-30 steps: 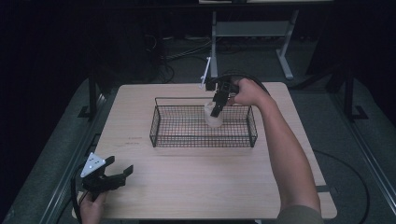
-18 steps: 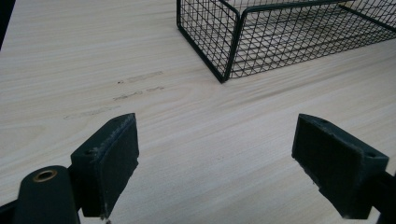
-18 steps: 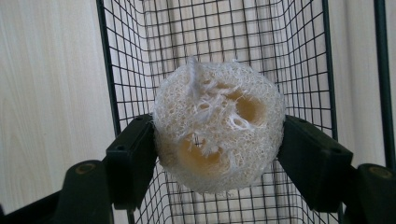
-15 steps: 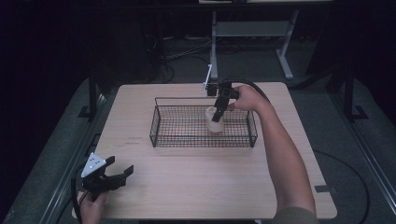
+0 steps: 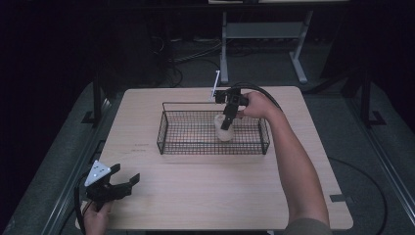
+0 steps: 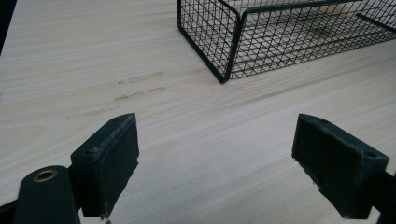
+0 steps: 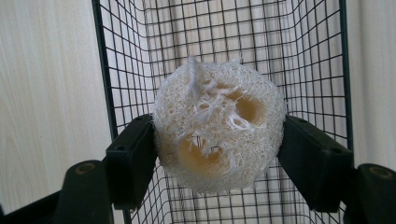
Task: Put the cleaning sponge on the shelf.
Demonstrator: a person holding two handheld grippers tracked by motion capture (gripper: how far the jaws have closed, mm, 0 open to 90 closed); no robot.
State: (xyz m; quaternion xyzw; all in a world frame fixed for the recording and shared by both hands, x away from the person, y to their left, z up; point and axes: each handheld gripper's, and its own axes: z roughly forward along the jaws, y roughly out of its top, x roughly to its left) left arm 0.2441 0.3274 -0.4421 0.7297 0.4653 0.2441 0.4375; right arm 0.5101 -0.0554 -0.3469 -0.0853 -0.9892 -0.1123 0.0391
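A: Entry, legible text: any labels, brands, numbers or signs to record?

B: None readable. The pale wooden surface [image 6: 196,140] carries a few faint dark marks near the corner of the black wire mesh basket [image 6: 224,51], arranged in short rows like lettering, but they are too smeared to make out as words or digits.

A: The same marks from the high view?

B: Present there as a small dark streak on the surface, left of the basket; too small to read. No lettering recorded.
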